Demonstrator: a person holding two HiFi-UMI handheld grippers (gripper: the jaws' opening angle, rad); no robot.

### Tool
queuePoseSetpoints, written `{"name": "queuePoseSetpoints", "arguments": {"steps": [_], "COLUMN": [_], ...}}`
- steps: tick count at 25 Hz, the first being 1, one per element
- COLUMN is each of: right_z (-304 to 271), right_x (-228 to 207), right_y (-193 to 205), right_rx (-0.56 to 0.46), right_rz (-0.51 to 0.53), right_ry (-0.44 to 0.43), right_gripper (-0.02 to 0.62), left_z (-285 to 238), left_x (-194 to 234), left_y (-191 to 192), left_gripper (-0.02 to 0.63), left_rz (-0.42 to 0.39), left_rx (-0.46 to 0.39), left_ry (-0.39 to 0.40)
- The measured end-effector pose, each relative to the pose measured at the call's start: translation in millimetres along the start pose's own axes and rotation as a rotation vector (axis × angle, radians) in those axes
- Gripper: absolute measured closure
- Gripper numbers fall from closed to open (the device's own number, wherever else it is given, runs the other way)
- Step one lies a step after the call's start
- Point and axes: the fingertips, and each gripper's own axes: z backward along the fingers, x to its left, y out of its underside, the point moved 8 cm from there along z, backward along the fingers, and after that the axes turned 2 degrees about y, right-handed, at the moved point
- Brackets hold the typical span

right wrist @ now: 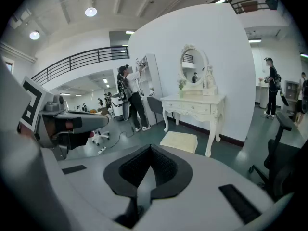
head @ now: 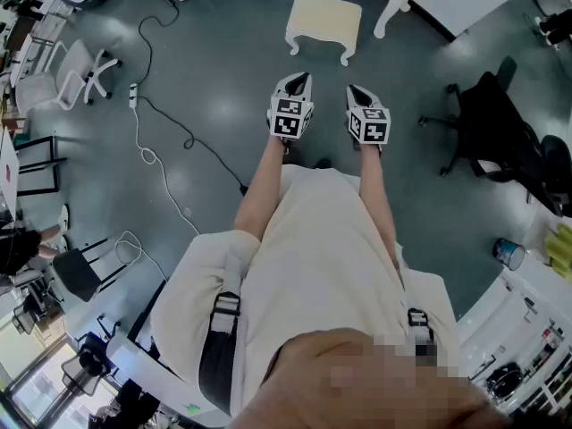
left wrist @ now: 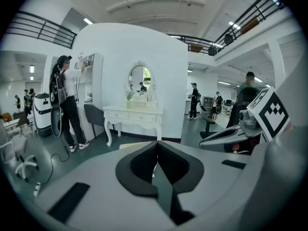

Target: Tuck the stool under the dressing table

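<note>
Both of my tools are closed and empty: the left gripper (head: 303,79) and the right gripper (head: 354,89) hang side by side above the floor (head: 223,70), and each gripper view shows the jaws meeting with nothing between them. The stool (head: 323,25) stands on the floor ahead of both tips, well apart from them. It is just in front of the table (right wrist: 192,102), still out in the open rather than under it. The stool has a cream padded top on a rigid white frame with four curved legs. I judge it stiff and light enough to slide; the cushion would give under pressure. The painted frame may be slick and easily marked. The firm rim below the cushion, at the two near corners, looks like the best hold, one gripper to each, or simply a place to push against. The way from me to the stool is bare floor. A cable (head: 161,164) trails off to the left and a black chair (head: 487,123) sits to the right, both well clear. The tight spot is the gap between the table's front legs, where the stool's splayed feet could catch. A person (right wrist: 131,97) stands at the table's left side, apart from that gap.
</note>
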Motion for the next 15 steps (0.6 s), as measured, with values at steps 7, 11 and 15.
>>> {"name": "queuePoseSetpoints", "arguments": {"steps": [7, 11, 15], "right_z": [-5, -5, -3], "right_x": [4, 4, 2], "right_y": [-16, -18, -19], "right_rx": [-0.018, -0.023, -0.027], "right_rz": [0.019, 0.008, 0.01], "right_ry": [-0.001, -0.006, -0.009], "right_gripper": [0.552, 0.552, 0.552], "left_z": [1, 4, 8], "left_x": [15, 20, 19], "left_y": [-15, -11, -11], "left_gripper": [0.591, 0.591, 0.591], "left_rz": [0.061, 0.089, 0.101], "left_rx": [-0.046, -0.042, -0.053], "left_ry": [-0.034, -0.054, -0.077]}}
